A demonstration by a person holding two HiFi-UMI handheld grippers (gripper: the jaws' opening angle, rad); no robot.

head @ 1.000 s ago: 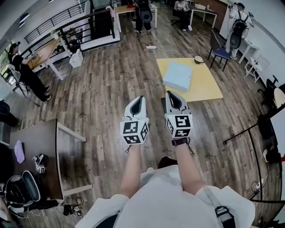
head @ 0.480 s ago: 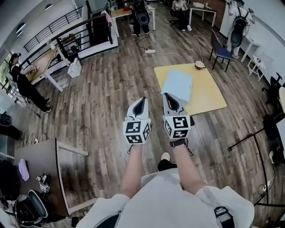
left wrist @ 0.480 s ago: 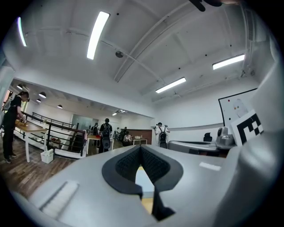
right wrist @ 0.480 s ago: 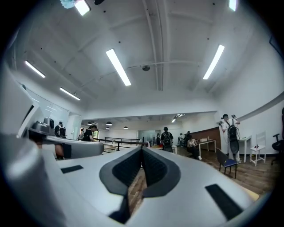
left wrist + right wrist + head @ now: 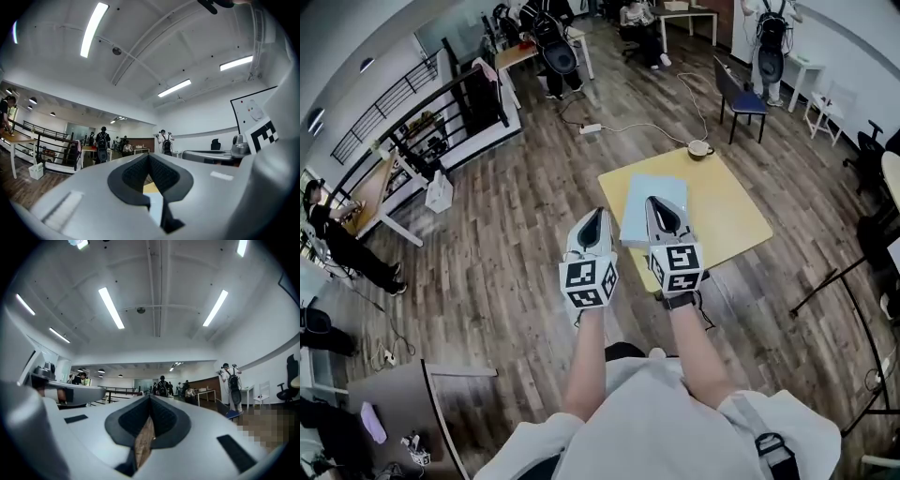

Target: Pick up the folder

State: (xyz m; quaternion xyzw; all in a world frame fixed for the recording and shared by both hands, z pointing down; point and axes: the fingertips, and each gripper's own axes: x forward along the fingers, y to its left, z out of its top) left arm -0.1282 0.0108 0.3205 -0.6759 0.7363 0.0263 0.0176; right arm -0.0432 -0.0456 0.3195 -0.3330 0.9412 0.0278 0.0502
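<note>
Folder [image 5: 637, 211]: pale blue, flat, rectangular, closed. Top face looks plain; we can't make out any print or label from the head view. It lies flat on the yellow table [image 5: 727, 220], just right of frame centre. Its long side runs up-frame, slightly skewed against the table edges. Its near short edge sits close to the table's near-left edge.

Left gripper [image 5: 596, 214]: jaws clenched, pads together, empty. It sits over the wood floor [image 5: 506, 234], just left of the table's near corner and beside the folder, not on it.

Right gripper [image 5: 662, 201]: also clenched, pads together, empty. In the head view its tip overlaps the folder's right half. We can't tell whether it touches the folder or hangs above it. Its own view shows only the room ahead, with a strip of wood tone in the slot below the pads.

Cup [image 5: 700, 148]: at the table's far corner, well apart from the folder. Blue chair [image 5: 741, 94]: beyond the table, upper right of frame.
</note>
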